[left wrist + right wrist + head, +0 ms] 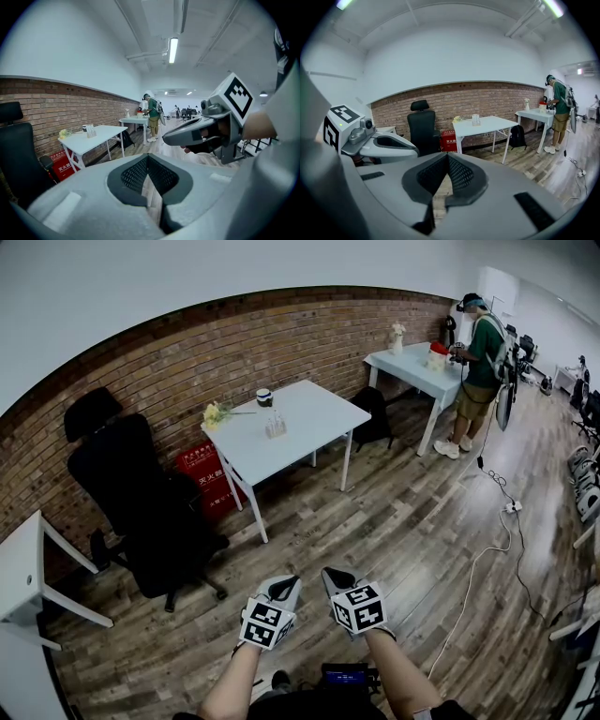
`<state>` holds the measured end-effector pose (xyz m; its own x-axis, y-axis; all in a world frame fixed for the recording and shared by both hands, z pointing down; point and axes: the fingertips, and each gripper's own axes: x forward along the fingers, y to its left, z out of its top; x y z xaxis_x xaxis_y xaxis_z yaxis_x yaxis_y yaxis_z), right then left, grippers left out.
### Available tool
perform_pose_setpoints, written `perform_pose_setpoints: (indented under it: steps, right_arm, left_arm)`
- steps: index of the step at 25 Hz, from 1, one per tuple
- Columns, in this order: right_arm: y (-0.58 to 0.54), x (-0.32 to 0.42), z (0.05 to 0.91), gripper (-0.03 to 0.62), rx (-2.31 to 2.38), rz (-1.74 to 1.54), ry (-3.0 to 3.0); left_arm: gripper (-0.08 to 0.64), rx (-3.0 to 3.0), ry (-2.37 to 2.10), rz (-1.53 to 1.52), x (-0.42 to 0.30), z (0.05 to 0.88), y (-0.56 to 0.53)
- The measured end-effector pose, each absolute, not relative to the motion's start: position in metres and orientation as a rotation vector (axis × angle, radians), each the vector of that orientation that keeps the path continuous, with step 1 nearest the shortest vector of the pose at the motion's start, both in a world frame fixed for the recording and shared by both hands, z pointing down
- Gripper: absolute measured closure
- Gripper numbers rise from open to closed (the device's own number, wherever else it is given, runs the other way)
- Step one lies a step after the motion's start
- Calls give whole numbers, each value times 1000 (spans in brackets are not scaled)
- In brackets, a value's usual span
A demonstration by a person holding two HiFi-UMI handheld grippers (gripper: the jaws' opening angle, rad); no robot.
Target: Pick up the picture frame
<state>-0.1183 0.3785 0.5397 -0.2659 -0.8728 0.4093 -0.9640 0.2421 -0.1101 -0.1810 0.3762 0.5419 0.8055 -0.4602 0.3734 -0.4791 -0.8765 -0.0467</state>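
Both claws are clenched on nothing. The left claw (149, 163) shows its mesh pads meeting with only floorboards beyond, and the right claw (446, 163) looks the same. They hang side by side, low over the wooden floor (403, 521), well apart from any bench.

The likeliest picture frame (275, 426) is a small clear item standing near the middle of the white bench (319, 418), at about 12 o'clock from the claws. Yellow flowers (217, 413) lie at its 9 o'clock and a dark cup (264, 397) is near its 12 o'clock. It looks upright, but it is too small here to tell which way its face points or how its long axis runs.

The step in hand, as I judge it, is the approach. Done well, that means walking to the bench's near long edge, keeping right of the black office chair (141, 502). One claw should be released before it arrives. Reading the frame's face up close would let the pads pinch across its thin edge rather than knock it flat.
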Motion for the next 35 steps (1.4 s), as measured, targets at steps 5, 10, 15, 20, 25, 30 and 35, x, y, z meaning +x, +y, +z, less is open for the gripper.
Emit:
perform_pose_setpoints:
  steps: [5,10,15,20,25,30,35]
  right_arm:
    - [381,-104,539,583,1705,500,-2266]
    - [385,-86,543,583,1696,506,-2277]
    - [387,-72,552,583,1679,527,-2271]
    - [376,-62,563,583,1678,558,-2257]
    - [345,-55,575,583,1692,584,-2231]
    - [296,-46,582,583,1698,595,-2195]
    - [232,-37,579,583,1732,599,-2161]
  left_arm:
    - [549,2922,-773,582,-166,543,379]
    - [549,2912,-808,579,-152,546,383]
    - [549,2894,-849,584,-146,549,380]
    - [549,2867,-862,599,-144,561,365]
    - [549,2860,-838,610,-139,575,332]
    - [549,2852,-802,605,-130,585,280]
    - [549,2855,-747,570,-121,583,218]
